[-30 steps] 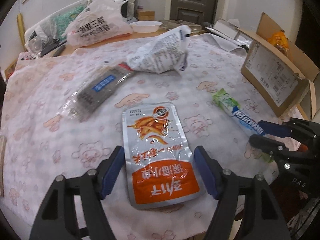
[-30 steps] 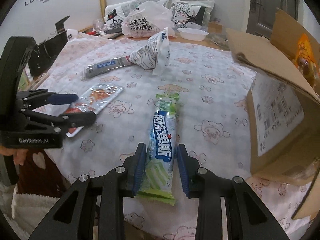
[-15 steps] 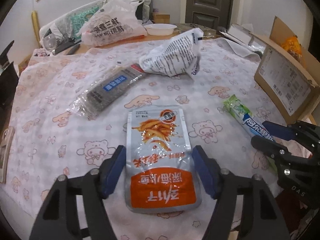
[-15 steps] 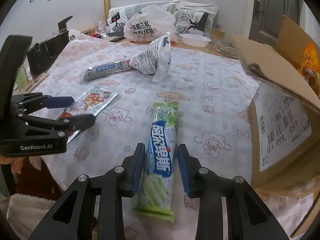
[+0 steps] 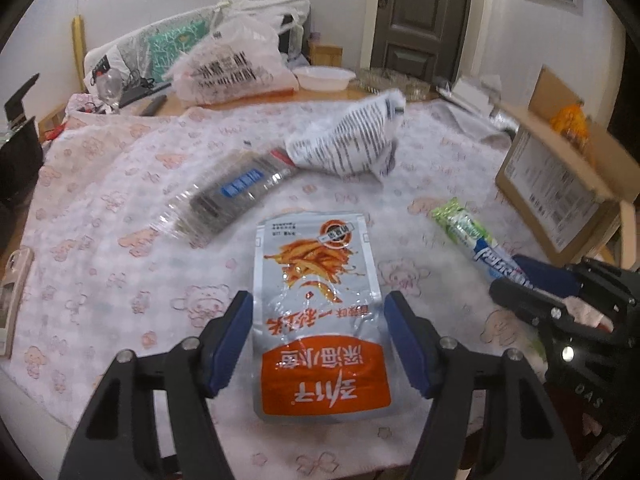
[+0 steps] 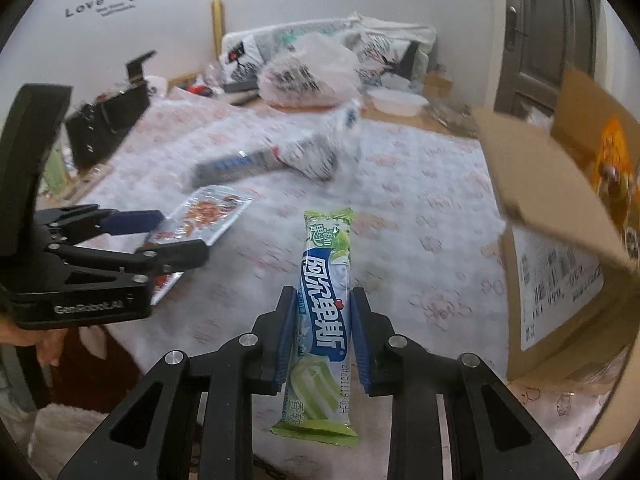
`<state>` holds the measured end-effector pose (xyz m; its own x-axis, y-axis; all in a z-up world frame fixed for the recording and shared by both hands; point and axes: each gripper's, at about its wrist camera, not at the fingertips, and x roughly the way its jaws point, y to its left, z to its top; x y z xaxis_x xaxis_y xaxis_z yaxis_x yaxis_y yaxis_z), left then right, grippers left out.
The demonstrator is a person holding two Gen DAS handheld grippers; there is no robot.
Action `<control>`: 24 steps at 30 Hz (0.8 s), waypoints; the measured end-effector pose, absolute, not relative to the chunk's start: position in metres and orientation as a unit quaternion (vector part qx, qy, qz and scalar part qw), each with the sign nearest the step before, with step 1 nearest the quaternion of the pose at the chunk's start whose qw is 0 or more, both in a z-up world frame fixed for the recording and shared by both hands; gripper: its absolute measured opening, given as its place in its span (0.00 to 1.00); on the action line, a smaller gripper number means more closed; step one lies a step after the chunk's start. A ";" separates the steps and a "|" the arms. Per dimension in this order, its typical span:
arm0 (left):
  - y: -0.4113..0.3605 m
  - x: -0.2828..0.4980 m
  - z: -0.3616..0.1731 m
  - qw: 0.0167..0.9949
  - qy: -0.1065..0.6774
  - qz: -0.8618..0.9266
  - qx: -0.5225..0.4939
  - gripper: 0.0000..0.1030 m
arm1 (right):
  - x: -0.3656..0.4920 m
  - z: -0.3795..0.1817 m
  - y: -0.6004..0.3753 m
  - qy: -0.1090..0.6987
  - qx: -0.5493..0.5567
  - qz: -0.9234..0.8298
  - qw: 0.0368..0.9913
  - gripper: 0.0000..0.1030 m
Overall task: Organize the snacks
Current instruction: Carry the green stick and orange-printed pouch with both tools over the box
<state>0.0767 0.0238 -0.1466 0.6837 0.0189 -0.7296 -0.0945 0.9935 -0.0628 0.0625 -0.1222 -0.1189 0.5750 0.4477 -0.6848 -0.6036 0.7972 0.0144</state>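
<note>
I'm closing the right gripper (image 6: pixel 324 336) on the candy stick (image 6: pixel 325 300), its long axis running along the fingers, cardboard box (image 6: pixel 560 280) just right. I'm holding the left gripper (image 5: pixel 318 344) half-open, pads pressing the orange pouch (image 5: pixel 320 320) edges above the tablecloth (image 5: pixel 100 208).

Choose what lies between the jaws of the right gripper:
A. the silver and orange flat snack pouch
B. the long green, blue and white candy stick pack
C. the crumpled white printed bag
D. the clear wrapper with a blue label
B: in the right wrist view the long green, blue and white candy stick pack runs between the closing jaws of the right gripper, while the silver and orange pouch sits at the left gripper.
</note>
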 end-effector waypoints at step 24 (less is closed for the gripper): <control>-0.074 0.076 0.020 0.963 0.244 -0.118 -0.006 0.63 | 0.052 0.004 -0.219 0.228 -0.043 0.238 0.943 0.21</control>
<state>0.0761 -0.0743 0.0202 0.8533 -0.2306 -0.4676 0.2250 0.9719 -0.0688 0.0517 -0.2190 0.0039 0.7831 0.4291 -0.4501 -0.4683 0.8832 0.0271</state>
